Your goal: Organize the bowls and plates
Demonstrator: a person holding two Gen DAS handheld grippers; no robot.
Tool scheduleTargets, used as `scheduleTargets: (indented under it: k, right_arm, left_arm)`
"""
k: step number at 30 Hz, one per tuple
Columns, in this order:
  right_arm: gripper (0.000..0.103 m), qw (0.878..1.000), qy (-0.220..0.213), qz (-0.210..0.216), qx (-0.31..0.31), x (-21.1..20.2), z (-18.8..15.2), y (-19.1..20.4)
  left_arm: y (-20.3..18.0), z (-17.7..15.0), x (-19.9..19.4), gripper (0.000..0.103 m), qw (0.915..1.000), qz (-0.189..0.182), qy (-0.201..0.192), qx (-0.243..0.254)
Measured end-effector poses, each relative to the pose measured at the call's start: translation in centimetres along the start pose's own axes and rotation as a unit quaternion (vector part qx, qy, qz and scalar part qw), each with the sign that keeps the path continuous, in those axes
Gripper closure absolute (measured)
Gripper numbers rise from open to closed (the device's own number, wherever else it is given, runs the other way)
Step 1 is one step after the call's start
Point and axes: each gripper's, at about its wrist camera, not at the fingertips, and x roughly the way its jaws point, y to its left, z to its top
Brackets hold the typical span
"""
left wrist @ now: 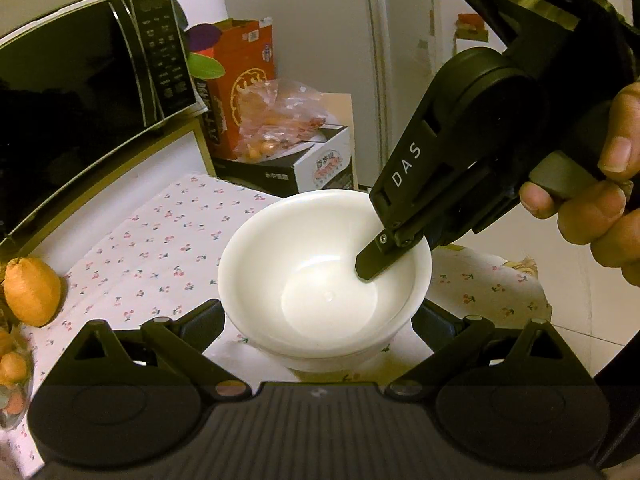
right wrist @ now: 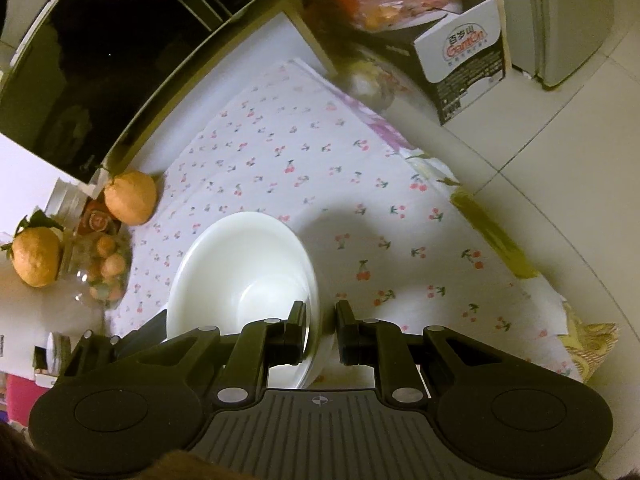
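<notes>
bowl [left wrist: 324, 280]: white, over the cherry-print cloth [left wrist: 160, 248] on the table, seemingly stacked on a second one
right gripper [right wrist: 322, 334]: fingers nearly closed, pinching the bowl's rim
left gripper [left wrist: 320, 320]: fingers wide, flanking the bowl's base; contact unclear
advice: keep the pinch firm and the bowl level; support underneath

Microwave [left wrist: 80, 80]; oranges [right wrist: 130, 198]; cherry-print cloth [right wrist: 320, 168]; perhaps fridge [left wrist: 400, 60]

I see a black microwave [left wrist: 80, 80] beside a cherry-print tablecloth [right wrist: 320, 184], pale floor tiles [right wrist: 560, 160], and a white fridge [left wrist: 400, 60].
</notes>
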Motion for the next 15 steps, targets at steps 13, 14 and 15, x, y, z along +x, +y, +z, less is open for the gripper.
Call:
scheduleTargets:
  k: [13, 14, 15]
  right_arm:
    - [0.087, 1.0, 0.007, 0.018, -0.011, 0.8, -0.9, 2.7]
    - [0.087, 1.0, 0.008, 0.019, -0.012, 0.8, -1.0, 2.9]
    - [0.087, 1.0, 0.009, 0.02, -0.013, 0.9, -1.1, 3.1]
  left_arm:
    - [1.8, -0.9, -1.6, 0.004, 0.9997, 0.019, -0.001, -0.015]
    - [1.9, -1.0, -1.8, 0.004, 0.9997, 0.02, -0.001, -0.016]
    - [2.1, -1.0, -1.9, 0.004, 0.9996, 0.022, -0.001, -0.018]
